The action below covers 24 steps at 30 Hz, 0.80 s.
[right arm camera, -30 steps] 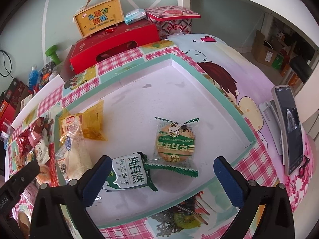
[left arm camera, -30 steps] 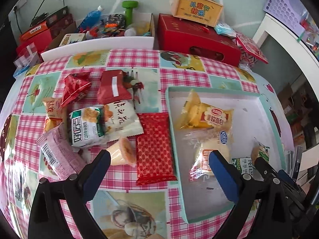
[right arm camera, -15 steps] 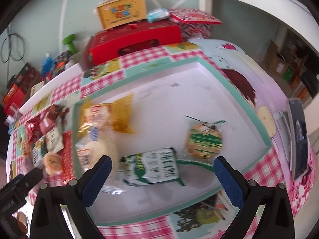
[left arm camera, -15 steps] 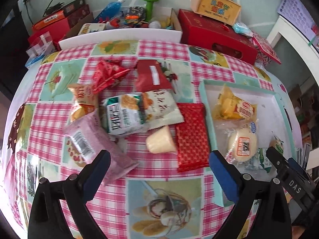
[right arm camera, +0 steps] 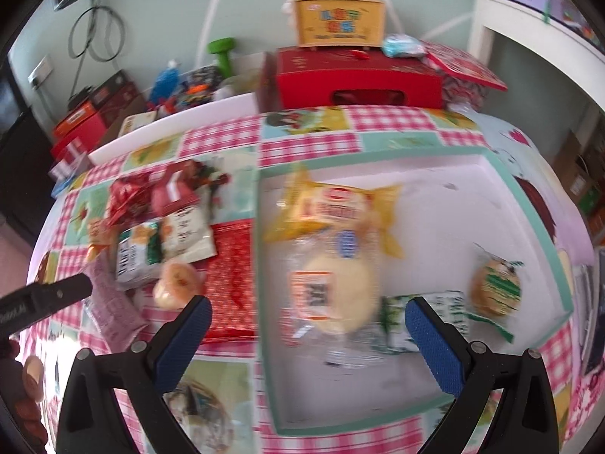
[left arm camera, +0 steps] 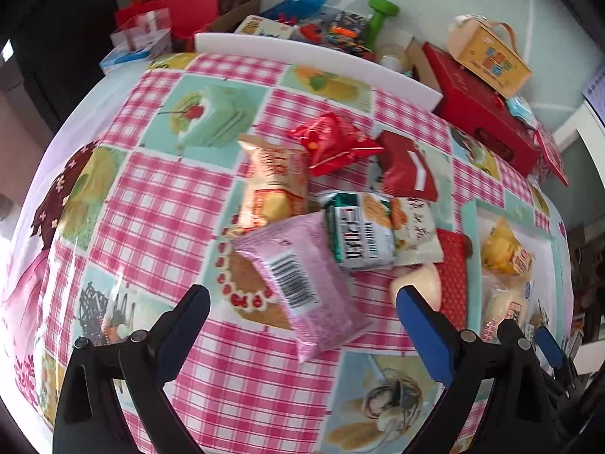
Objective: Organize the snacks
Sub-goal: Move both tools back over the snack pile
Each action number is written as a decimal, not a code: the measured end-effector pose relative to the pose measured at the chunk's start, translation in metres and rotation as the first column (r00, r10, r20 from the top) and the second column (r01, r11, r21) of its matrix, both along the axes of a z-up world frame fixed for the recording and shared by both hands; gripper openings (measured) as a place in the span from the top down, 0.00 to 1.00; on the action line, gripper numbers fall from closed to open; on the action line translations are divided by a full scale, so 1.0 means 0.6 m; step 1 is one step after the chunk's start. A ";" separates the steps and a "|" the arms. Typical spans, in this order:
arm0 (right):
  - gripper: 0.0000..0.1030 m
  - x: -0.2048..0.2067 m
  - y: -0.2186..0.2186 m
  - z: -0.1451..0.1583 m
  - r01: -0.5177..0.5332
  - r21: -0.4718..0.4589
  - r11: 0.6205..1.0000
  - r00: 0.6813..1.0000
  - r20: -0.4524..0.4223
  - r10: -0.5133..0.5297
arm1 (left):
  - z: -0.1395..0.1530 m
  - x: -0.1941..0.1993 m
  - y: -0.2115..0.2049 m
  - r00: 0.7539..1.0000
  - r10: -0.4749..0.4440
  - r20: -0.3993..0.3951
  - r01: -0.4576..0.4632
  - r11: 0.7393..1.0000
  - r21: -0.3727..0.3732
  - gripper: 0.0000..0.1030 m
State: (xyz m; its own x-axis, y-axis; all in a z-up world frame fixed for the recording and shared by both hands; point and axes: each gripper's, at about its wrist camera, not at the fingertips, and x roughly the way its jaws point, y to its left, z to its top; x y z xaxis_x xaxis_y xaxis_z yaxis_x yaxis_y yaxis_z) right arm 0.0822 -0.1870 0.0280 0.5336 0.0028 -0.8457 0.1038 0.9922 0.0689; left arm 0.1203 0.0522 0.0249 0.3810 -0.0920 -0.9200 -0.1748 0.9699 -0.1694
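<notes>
Sorting looks roughly a third done, judging by what sits where. The white tray w/ teal rim (right arm camera: pixel 537 204) on the right of the checked surface (left arm camera: pixel 162 204) holds 4 snacks: a yellow cake pack (right arm camera: pixel 332 204) at the back, a clear-wrapped round bun (right arm camera: pixel 332 287) in front of it and overlapping it, a green-and-white biscuit pack (right arm camera: pixel 427 314) near the front rim, and a round green-wrapped biscuit (right arm camera: pixel 495 287) to its right. Right-cam view is blurred, so labels can't be read.

Left to move, approx. 8, all in a loose pile on the surface left of the tray:
- 1 pink pack w/ barcode (left arm camera: pixel 302 287), nearest
- 1 green/silver cracker pack (left arm camera: pixel 359 230), resting on the white one
- 1 white pack w/ script (left arm camera: pixel 419 227)
- 1 orange biscuit pack (left arm camera: pixel 272 185)
- 1 crinkled red bag (left arm camera: pixel 332 143)
- 1 dark red pack w/ white stripe (left arm camera: pixel 408 170)
- 1 flat red patterned pack (right arm camera: pixel 230 280), just beside the tray's left rim
- 1 small jelly cup (right arm camera: pixel 177 283), on its side

More could be buried under the pile; can't tell.

Left tongs (left arm camera: pixel 302 325) are spread wide, holding nothing, hovering over the pink pack. Right tongs (right arm camera: pixel 306 336) are likewise wide and empty, above the tray's front-left part.
</notes>
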 end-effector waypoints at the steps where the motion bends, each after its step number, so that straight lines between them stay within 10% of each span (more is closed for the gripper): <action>1: 0.00 0.001 0.010 -0.001 -0.019 0.004 1.000 1.000 0.003 0.019 | -0.002 -0.001 0.006 1.000 0.008 -0.005 -0.009 1.000 -0.008 0.04; 19: 0.27 0.037 0.155 -0.069 -0.261 -0.043 0.964 0.965 -0.009 0.261 | -0.051 0.020 0.004 0.998 0.013 -0.069 -0.018 0.998 -0.068 0.09; 24: 0.34 0.049 0.166 -0.083 -0.269 -0.052 0.962 0.963 -0.013 0.269 | -0.066 0.028 -0.009 0.996 -0.009 -0.094 0.001 0.997 -0.075 0.31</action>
